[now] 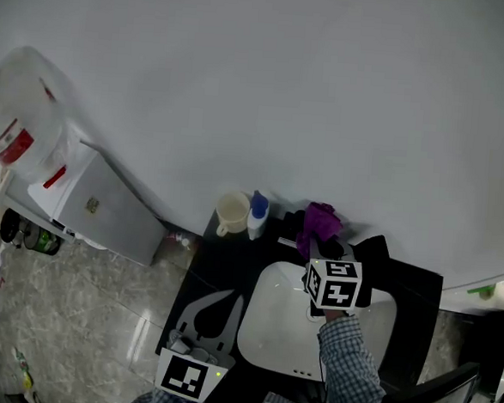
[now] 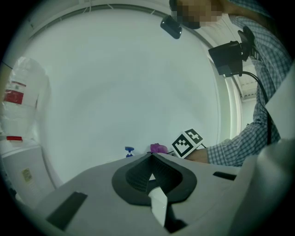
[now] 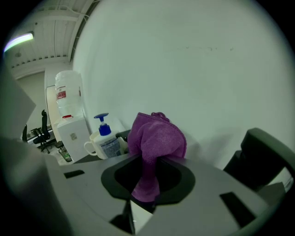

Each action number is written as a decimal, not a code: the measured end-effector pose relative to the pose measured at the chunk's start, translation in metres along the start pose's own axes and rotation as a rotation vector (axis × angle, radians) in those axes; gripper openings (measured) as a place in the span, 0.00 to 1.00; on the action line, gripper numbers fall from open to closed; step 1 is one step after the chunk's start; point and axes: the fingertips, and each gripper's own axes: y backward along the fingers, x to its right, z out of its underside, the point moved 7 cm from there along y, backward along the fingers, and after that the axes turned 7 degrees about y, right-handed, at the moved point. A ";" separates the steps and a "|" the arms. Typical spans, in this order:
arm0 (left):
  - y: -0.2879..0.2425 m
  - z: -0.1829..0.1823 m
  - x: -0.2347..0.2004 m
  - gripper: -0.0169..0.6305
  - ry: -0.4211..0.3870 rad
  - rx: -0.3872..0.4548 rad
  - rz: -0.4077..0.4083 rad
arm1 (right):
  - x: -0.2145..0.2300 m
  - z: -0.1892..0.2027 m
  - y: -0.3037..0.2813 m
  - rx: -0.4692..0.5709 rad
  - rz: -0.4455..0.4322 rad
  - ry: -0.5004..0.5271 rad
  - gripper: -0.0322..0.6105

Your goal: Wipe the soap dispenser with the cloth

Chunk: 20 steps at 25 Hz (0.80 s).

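Note:
The soap dispenser (image 1: 258,214), a white bottle with a blue pump, stands on the black counter (image 1: 219,246) by the wall, next to a cream cup (image 1: 231,212). My right gripper (image 1: 316,240) is shut on a purple cloth (image 1: 320,220), held bunched above the counter to the right of the dispenser and apart from it. In the right gripper view the cloth (image 3: 154,138) hangs down between the jaws, with the dispenser (image 3: 106,138) to its left. My left gripper (image 1: 231,296) hangs low at the sink's left edge, jaws together and holding nothing. Its view shows only the pump top (image 2: 129,150).
A white sink (image 1: 269,331) fills the counter's middle. A black object (image 1: 378,248) lies at the back right. Left of the counter stands a white water cooler (image 1: 105,208) with its bottle (image 1: 20,128). A grey tiled floor (image 1: 72,313) lies below.

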 end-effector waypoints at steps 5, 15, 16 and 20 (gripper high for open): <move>0.002 0.003 0.000 0.03 0.000 -0.015 -0.008 | 0.005 0.021 -0.010 -0.027 0.022 -0.002 0.17; 0.000 0.011 0.002 0.03 -0.001 -0.036 -0.008 | 0.014 0.058 -0.023 -0.115 0.039 -0.076 0.17; -0.001 0.012 0.002 0.03 -0.001 -0.038 -0.006 | 0.014 0.062 -0.023 -0.128 0.038 -0.074 0.17; -0.001 0.011 0.005 0.03 -0.003 -0.042 0.002 | 0.012 0.065 -0.020 -0.152 0.043 -0.062 0.17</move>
